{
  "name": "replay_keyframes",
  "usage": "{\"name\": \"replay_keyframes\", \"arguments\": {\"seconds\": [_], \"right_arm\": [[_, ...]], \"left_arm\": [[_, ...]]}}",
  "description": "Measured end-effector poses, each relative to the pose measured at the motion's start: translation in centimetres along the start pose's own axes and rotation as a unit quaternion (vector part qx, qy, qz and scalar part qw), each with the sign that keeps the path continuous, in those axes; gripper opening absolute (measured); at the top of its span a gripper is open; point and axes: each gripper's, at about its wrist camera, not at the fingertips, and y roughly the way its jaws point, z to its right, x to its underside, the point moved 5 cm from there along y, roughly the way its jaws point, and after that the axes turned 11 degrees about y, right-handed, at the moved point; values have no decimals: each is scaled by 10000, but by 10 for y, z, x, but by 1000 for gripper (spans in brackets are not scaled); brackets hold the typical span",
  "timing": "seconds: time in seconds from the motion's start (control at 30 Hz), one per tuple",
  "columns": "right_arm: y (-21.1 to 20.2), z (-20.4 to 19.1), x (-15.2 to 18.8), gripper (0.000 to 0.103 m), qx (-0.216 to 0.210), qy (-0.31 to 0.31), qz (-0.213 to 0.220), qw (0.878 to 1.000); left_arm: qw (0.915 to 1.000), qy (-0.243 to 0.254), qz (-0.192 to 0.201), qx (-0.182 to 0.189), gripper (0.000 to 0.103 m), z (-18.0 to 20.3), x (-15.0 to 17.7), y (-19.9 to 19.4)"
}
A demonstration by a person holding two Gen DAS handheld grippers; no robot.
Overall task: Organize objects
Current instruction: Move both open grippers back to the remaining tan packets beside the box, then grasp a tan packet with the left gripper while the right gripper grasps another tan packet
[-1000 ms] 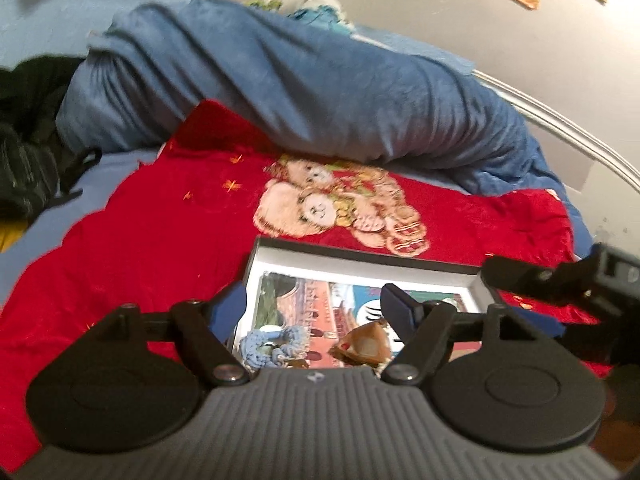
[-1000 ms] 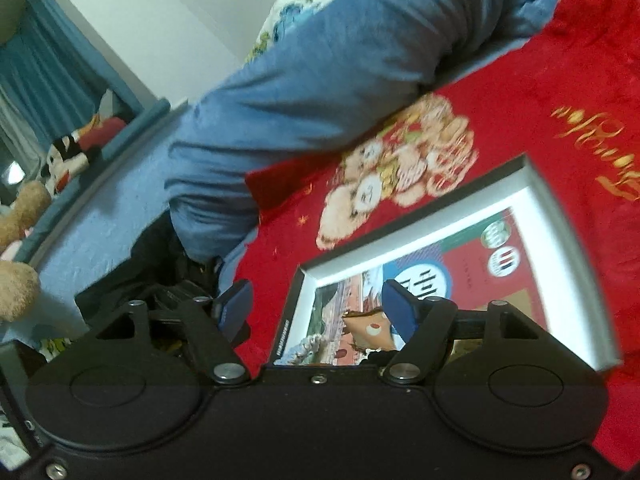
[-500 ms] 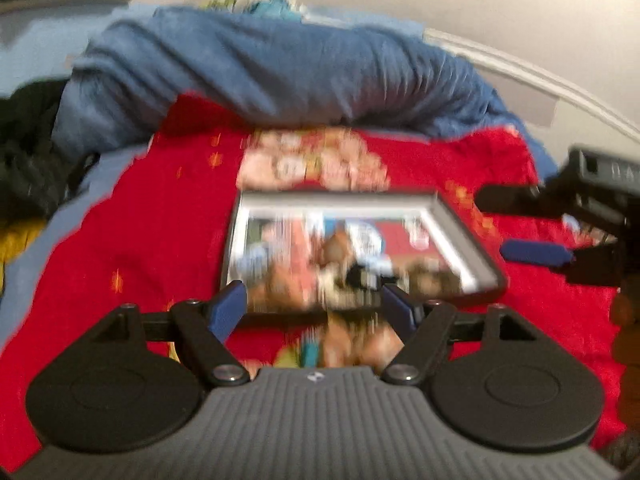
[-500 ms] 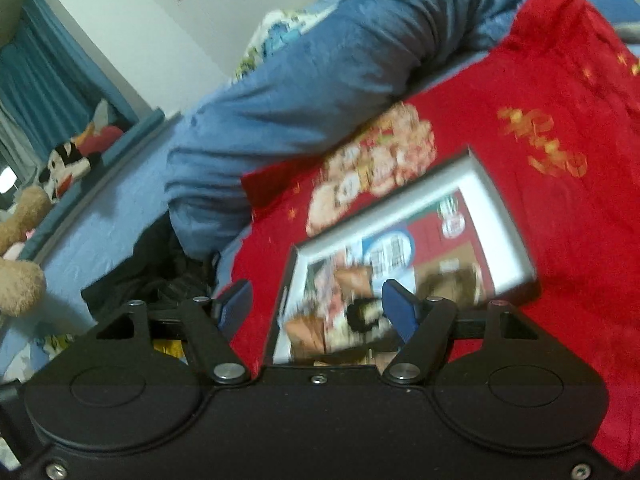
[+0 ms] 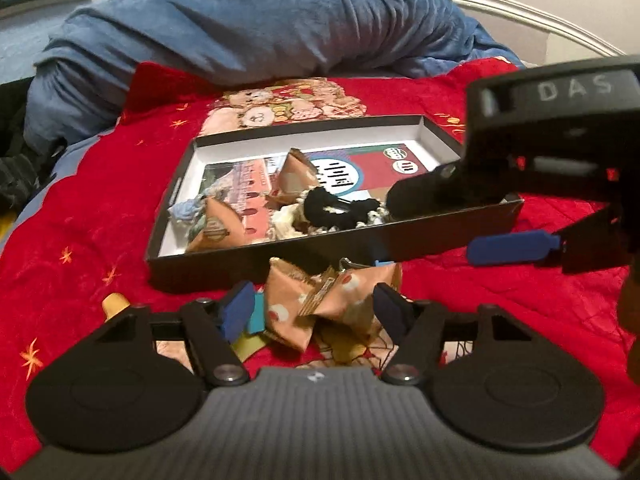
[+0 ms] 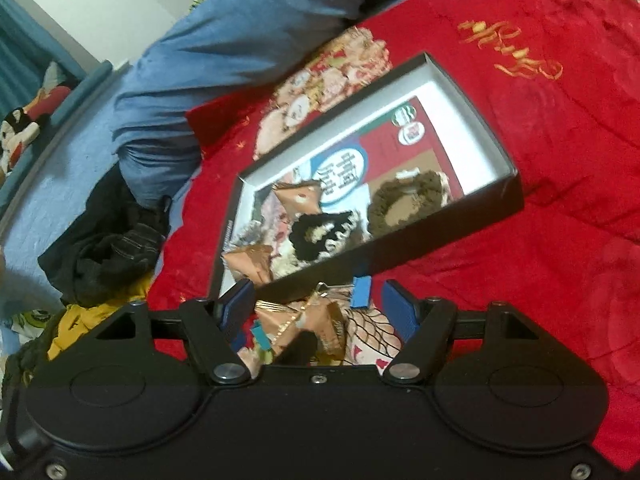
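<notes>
Both grippers have dropped back from over the black box (image 5: 280, 256) to the loose pile just in front of its near wall, so another pick looks under way. The left gripper (image 5: 316, 312) is closing around a peach snack packet (image 5: 296, 312) without pressing it yet; the right gripper (image 6: 320, 312) stands partly open, empty, above the same pile. A second ago both views showed mainly the box's inside; now the packets (image 6: 304, 328) outside it on the red blanket (image 5: 80, 240) fill the foreground.
</notes>
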Motion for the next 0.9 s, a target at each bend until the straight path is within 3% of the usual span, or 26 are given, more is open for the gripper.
{"name": "replay_keyframes", "arguments": {"seconds": [0.43, 0.57, 0.7, 0.9], "right_arm": [[34, 4, 4, 69, -19, 54, -482, 9988], [41, 2, 7, 68, -78, -7, -601, 9982], [50, 0, 9, 68, 14, -83, -658, 9978], [65, 2, 12, 67, 18, -48, -823, 9966]], "left_arm": [[9993, 363, -68, -71, 73, 0, -3, 24], [9963, 843, -86, -127, 67, 10, 0, 31], [9950, 975, -144, -131, 60, 12, 3, 31], [9938, 1083, -117, -231, 63, 12, 9, 31]]}}
